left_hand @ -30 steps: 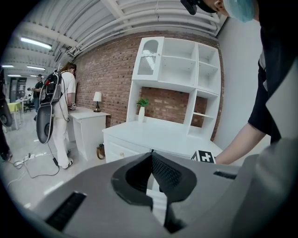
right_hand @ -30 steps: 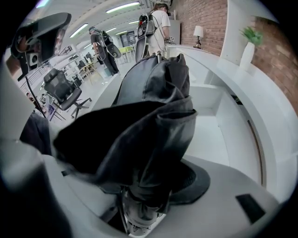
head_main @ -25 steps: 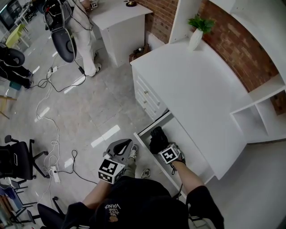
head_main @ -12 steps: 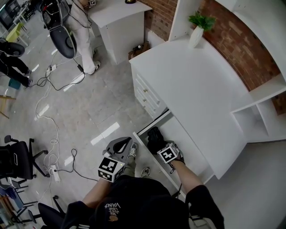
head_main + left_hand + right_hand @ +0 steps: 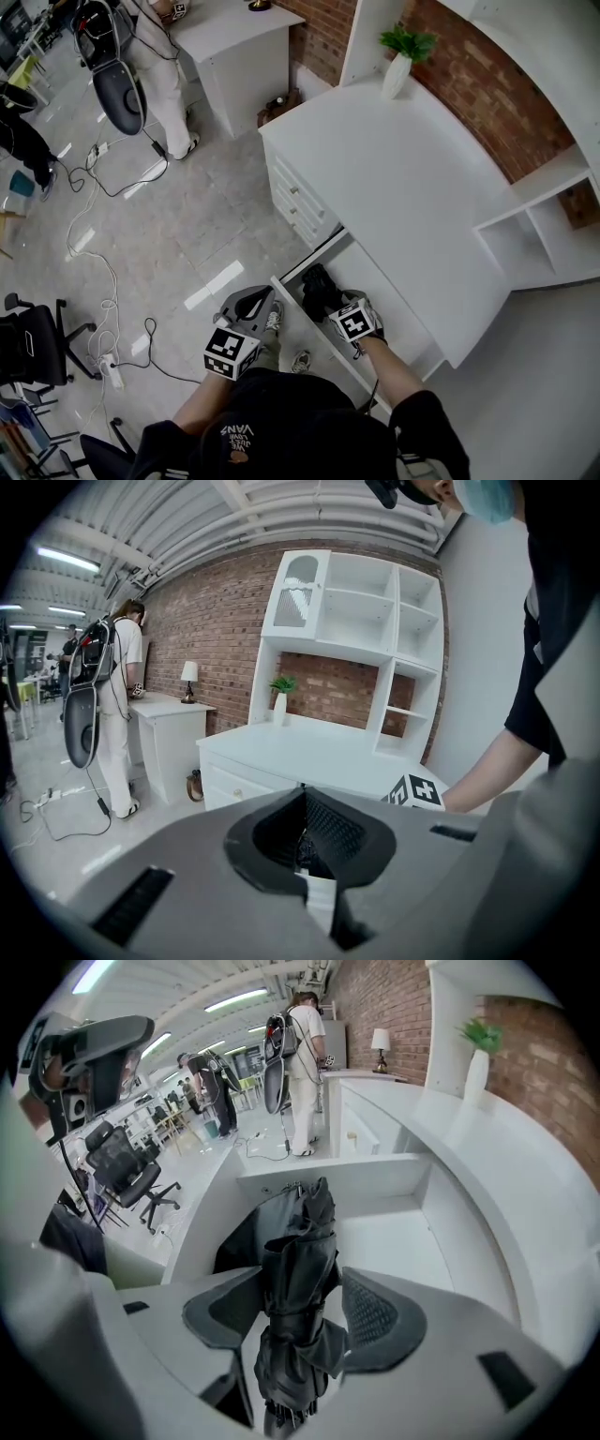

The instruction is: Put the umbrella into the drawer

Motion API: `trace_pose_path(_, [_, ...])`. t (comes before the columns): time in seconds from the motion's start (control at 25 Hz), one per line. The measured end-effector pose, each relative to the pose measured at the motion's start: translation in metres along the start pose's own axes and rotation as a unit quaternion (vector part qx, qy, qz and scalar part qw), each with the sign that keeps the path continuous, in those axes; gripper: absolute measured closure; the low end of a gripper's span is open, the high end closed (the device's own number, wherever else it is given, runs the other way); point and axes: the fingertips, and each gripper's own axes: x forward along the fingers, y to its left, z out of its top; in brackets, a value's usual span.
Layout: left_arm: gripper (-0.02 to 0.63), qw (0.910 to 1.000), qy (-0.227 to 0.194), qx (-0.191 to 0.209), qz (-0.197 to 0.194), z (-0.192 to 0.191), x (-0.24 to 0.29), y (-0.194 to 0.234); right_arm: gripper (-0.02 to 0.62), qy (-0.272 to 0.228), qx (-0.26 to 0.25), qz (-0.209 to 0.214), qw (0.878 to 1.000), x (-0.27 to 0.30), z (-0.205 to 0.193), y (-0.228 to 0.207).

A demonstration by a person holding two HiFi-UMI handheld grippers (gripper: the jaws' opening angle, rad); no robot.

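Two grippers show. My right gripper (image 5: 302,1309) hangs over the open drawer (image 5: 375,1177) under the white worktop (image 5: 403,169). Its jaws have just been opening and now stand wide, with the folded black umbrella (image 5: 295,1269) between them, pressed by neither pad as far as I can judge. The umbrella lies inside the drawer along its front panel, one end toward the far end wall. My left gripper (image 5: 303,803) is closed on nothing, outside the drawer. I judge the umbrella light, with loose soft fabric over a stiff shaft, so hold it mid-bundle. Its near end is cut off, and loose cloth may brush one pad.
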Motion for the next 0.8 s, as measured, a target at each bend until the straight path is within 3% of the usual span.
trace_pose_path(0.4, [0.6, 0.9998, -0.017, 0.008, -0.004, 0.008, -0.007, -0.012, 0.391, -0.093, 0.035, -0.042, 0.994, -0.064, 0.025, -0.008])
trace_pose_path(0.8, [0.6, 0.999, -0.033, 0.025, -0.018, 0.021, -0.013, -0.044, 0.577, -0.206, 0.062, -0.112, 0.97, -0.159, 0.038, -0.013])
